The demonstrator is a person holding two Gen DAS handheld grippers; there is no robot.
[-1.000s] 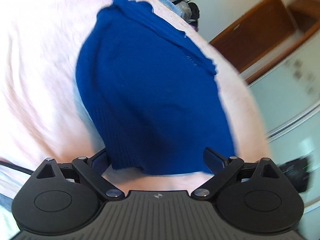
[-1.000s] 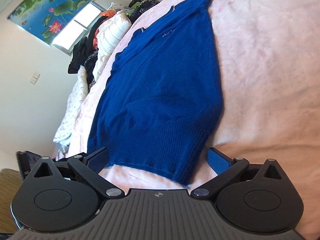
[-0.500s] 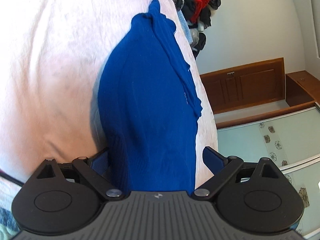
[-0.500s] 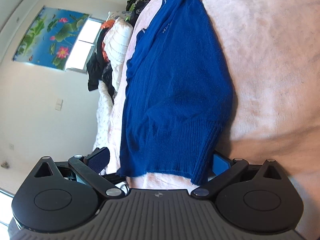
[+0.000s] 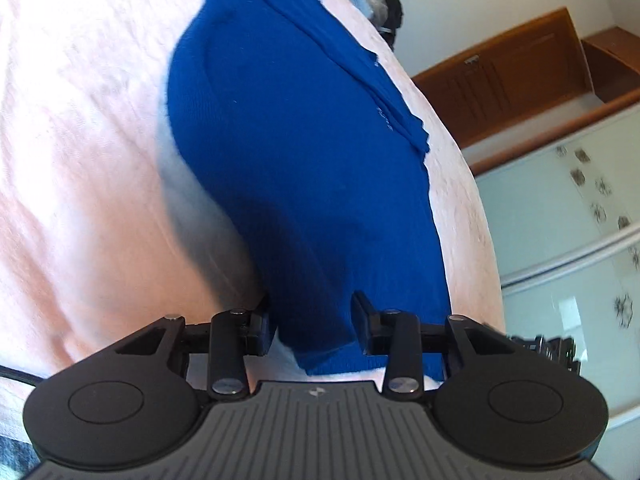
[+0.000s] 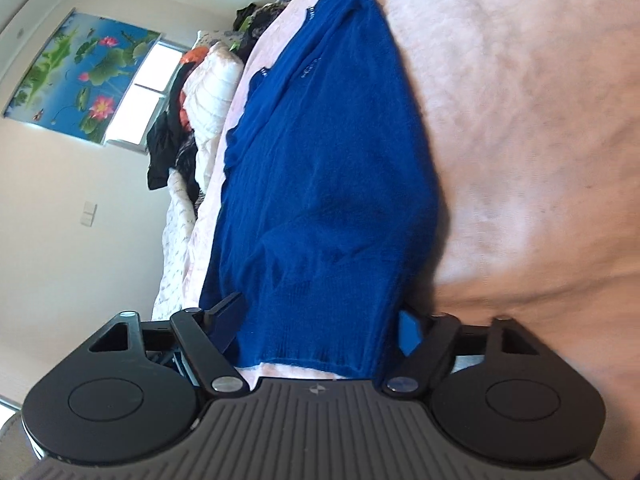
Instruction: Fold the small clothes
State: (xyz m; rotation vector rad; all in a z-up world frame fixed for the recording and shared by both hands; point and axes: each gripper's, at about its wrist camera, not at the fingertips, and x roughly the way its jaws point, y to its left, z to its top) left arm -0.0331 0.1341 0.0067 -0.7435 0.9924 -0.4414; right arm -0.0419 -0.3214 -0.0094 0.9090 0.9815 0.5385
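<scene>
Now both jaws have just been closing on the blue sweater (image 5: 296, 168) lying ahead on the bed (image 5: 80, 140), left hand-held gripper (image 5: 312, 320) narrowing round its hem, right hand-held gripper (image 6: 320, 328) wider; pinching both corners evenly before lifting seems wise.
</scene>
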